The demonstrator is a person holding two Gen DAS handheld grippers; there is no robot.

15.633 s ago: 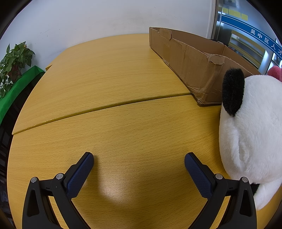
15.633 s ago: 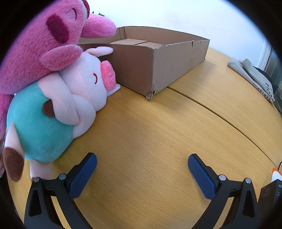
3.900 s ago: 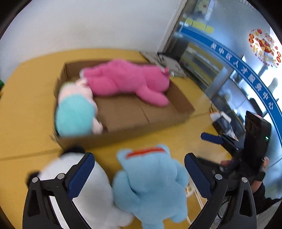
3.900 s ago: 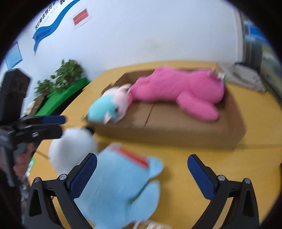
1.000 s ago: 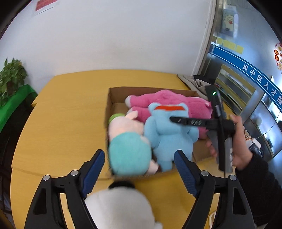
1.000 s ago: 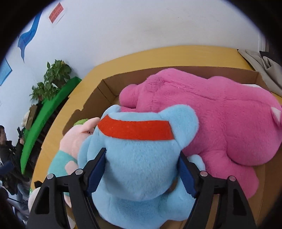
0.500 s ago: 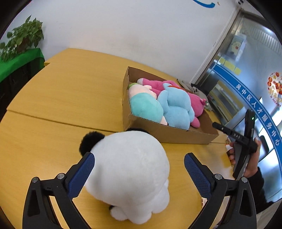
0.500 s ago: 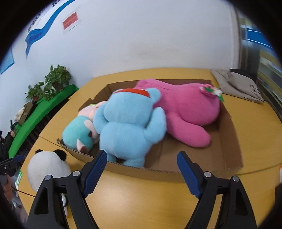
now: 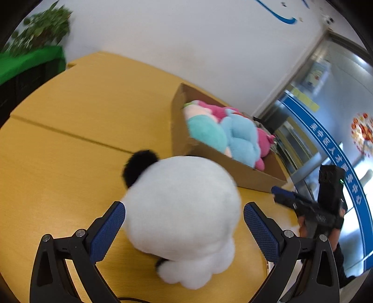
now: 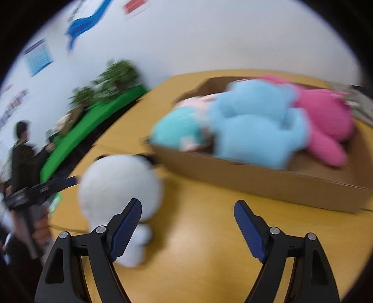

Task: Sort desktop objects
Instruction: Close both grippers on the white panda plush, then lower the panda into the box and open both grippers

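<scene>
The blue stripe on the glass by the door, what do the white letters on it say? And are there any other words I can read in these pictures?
Blue stripe on the glass: white Chinese characters; "人才" and "中心" seem readable, the others are too blurred to be sure.
Yellow notes above the stripe: too small to read.
Wall posters in the right wrist view: blurred, unreadable.
Red sign high on that wall: blurred, unreadable.
Plush toys and cardboard box: no words visible.

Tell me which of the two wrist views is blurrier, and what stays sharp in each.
Right wrist view: far blurrier; the cardboard box, its plush toys and the white panda toy smear sideways, only the right gripper is crisp. Left wrist view: mostly sharp; the panda has soft edges, the left gripper is crisp. Both bend at the dark fisheye rim.
</scene>
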